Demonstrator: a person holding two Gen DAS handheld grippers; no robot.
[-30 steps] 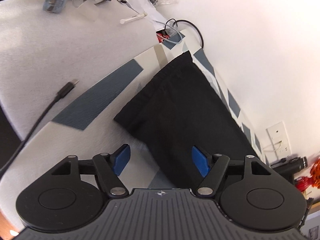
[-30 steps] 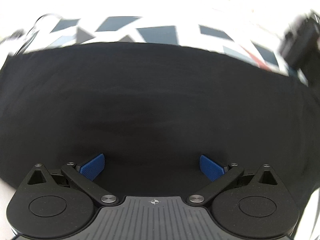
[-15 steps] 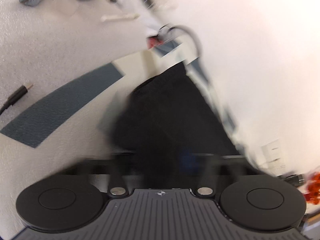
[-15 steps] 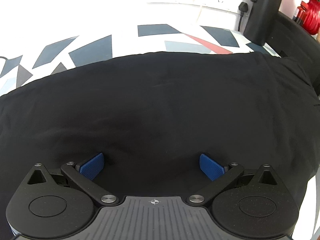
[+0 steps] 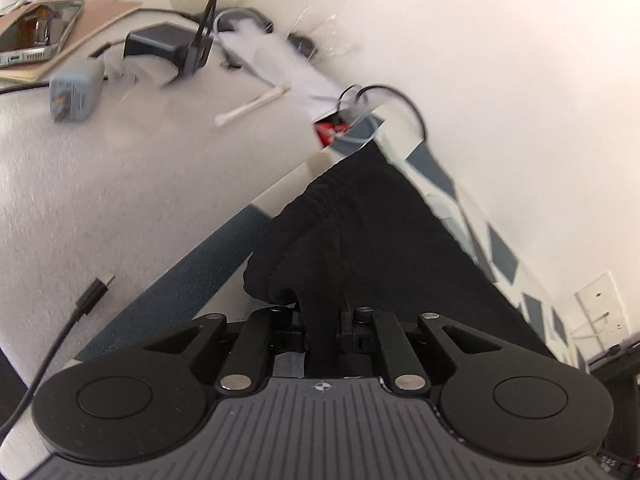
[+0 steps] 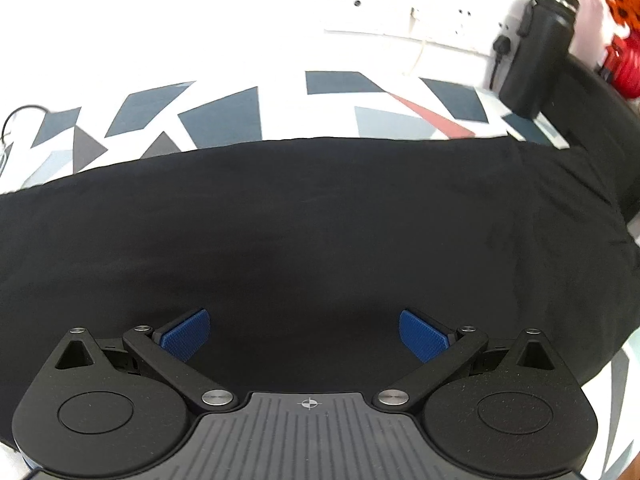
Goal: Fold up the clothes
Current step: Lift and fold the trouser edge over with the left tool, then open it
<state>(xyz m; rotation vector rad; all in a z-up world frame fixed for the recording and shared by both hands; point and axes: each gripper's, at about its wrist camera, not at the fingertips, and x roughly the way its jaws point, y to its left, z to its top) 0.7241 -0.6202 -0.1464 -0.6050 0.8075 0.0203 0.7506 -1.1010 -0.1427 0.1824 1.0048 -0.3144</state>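
Note:
A black garment point(image 5: 384, 240) lies on a white cloth with blue-grey shapes point(image 5: 192, 272). In the left wrist view my left gripper point(image 5: 322, 320) is shut on a bunched corner of the garment, near its gathered waistband, and the fabric rises in a fold between the jaws. In the right wrist view the same black garment point(image 6: 320, 232) spreads wide across the patterned cloth point(image 6: 224, 116). My right gripper point(image 6: 304, 334) hovers over its near part, jaws open, blue pads point(image 6: 186, 334) apart with nothing pinched.
Left view: a grey felt surface point(image 5: 100, 180) carries a phone point(image 5: 36, 36), a grey charger point(image 5: 74, 92), a black adapter point(image 5: 168, 48), a white stick point(image 5: 252, 106) and a USB cable point(image 5: 86, 300). Right view: a black flask point(image 6: 536, 48) and wall sockets point(image 6: 432, 20) stand by the wall.
My left gripper went from open beside the garment's corner to shut on it, and the corner is now lifted and bunched. The right gripper stayed open and rose slightly over the garment.

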